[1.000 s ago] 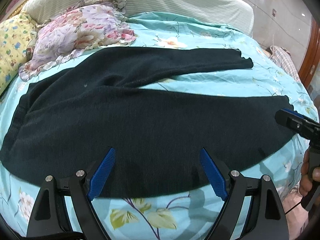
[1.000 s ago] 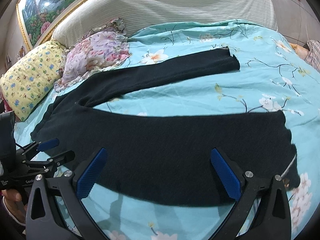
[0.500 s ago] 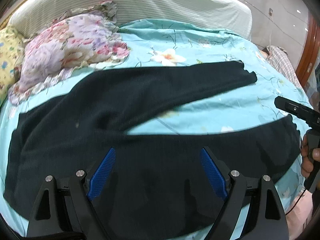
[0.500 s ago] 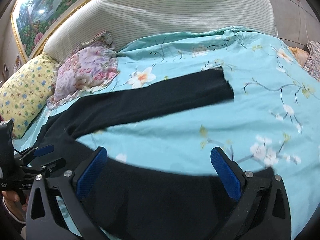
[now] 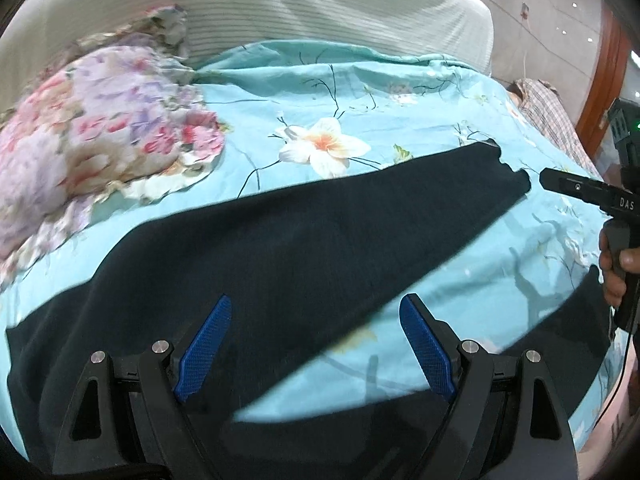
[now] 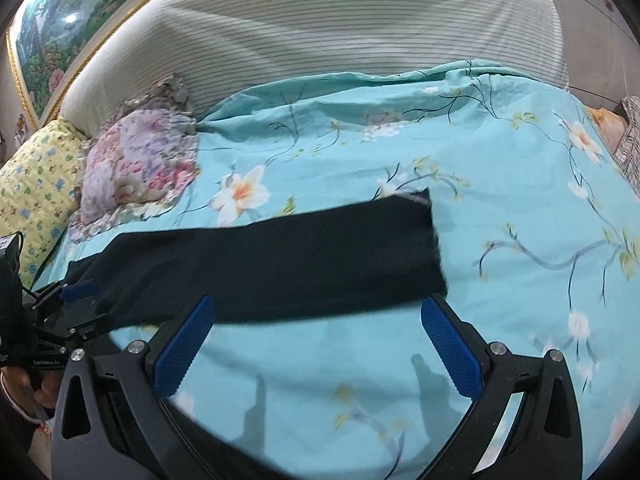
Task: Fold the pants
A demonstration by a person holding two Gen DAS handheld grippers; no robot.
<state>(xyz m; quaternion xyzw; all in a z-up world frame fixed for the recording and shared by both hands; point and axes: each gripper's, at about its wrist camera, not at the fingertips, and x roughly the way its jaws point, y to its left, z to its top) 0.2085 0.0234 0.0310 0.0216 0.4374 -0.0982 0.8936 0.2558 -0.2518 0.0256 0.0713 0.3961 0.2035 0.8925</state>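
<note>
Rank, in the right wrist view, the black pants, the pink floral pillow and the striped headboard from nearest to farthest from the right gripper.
1. Black pants: spread on the bedspread just beyond the open right gripper.
2. Pink floral pillow: farther back, to the left.
3. Striped headboard: farthest, across the top of the bed.

Bed (image 6: pixel 500 184), turquoise floral sheet: black pants (image 6: pixel 280 264) spread flat, floral pillow (image 6: pixel 136 160), yellow pillow (image 6: pixel 32 184)

Black pants (image 5: pixel 304 236) lie flat on the bed (image 5: pixel 400 92), legs splayed apart, far leg's cuff away from floral pillow (image 5: pixel 100 120).
</note>
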